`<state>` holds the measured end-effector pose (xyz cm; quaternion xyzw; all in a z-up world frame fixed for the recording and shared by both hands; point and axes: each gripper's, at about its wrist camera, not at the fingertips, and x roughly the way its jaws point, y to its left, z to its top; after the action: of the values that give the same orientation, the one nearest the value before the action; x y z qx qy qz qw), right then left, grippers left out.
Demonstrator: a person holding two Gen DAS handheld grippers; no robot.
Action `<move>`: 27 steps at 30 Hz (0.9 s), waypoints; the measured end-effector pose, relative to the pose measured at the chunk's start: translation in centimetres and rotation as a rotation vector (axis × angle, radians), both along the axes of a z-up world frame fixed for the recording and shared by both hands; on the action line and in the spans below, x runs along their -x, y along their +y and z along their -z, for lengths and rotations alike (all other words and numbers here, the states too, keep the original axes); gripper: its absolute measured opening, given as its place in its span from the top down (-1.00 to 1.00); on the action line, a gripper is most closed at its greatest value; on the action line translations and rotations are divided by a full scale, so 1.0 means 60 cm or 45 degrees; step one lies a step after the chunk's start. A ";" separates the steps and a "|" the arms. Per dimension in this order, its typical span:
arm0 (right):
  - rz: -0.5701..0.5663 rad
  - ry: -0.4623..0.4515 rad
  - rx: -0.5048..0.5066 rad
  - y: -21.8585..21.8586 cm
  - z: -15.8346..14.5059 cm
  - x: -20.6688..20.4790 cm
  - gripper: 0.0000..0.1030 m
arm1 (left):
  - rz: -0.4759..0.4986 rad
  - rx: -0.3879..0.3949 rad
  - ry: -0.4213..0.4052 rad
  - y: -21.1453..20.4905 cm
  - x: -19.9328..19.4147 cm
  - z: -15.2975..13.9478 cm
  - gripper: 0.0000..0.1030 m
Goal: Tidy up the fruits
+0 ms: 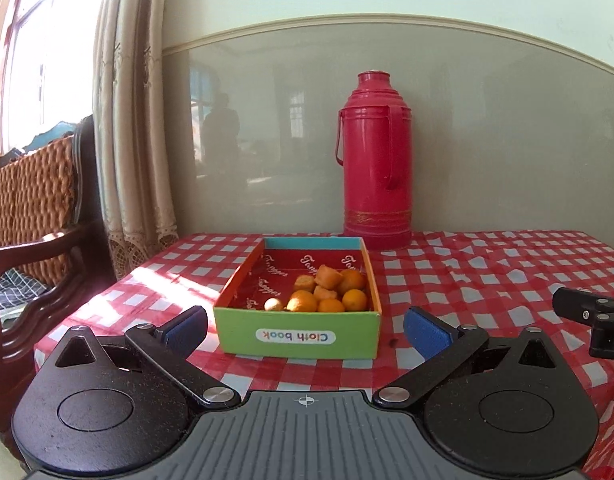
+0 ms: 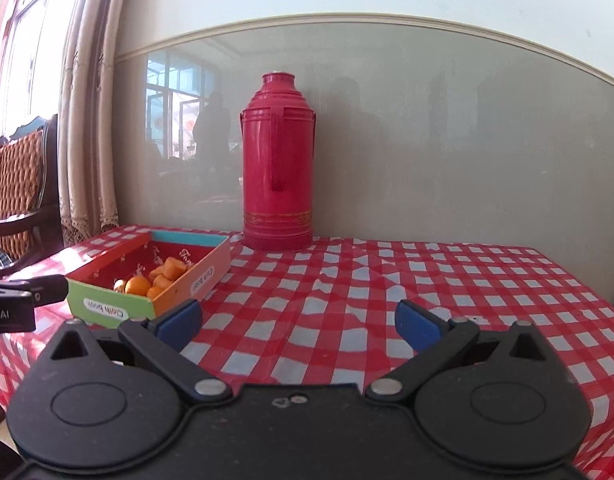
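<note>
A cardboard box with a green front marked "Cloth book" and a red lining stands on the checked tablecloth. Several small orange fruits and one pale round fruit lie in its right front corner. My left gripper is open and empty, just in front of the box. In the right wrist view the box with the fruits is at the left. My right gripper is open and empty over bare cloth to the right of the box.
A tall red thermos stands against the wall behind the box, and shows in the right wrist view too. The table has a red-and-white checked cloth. A wicker-backed wooden chair and curtains are at the left.
</note>
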<state>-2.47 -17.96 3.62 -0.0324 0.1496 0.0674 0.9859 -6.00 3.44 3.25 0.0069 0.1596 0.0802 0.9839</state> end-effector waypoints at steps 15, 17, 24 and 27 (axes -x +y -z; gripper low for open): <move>0.026 0.001 -0.004 0.008 0.006 -0.004 -0.89 | -0.034 0.052 -0.075 0.012 0.010 0.003 -1.00; 0.021 0.000 0.011 0.011 0.007 -0.004 -0.89 | -0.031 0.052 -0.079 0.012 0.010 0.004 -1.00; 0.015 -0.002 0.027 0.016 0.007 -0.001 -0.89 | -0.029 0.053 -0.081 0.009 0.011 0.004 -1.00; 0.019 0.003 0.015 0.013 0.006 -0.003 -0.89 | -0.028 0.049 -0.079 0.008 0.010 0.004 -1.00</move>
<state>-2.31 -17.19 3.23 -0.0369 0.1514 0.0592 0.9860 -6.60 3.91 3.02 -0.0165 0.1305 0.0881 0.9874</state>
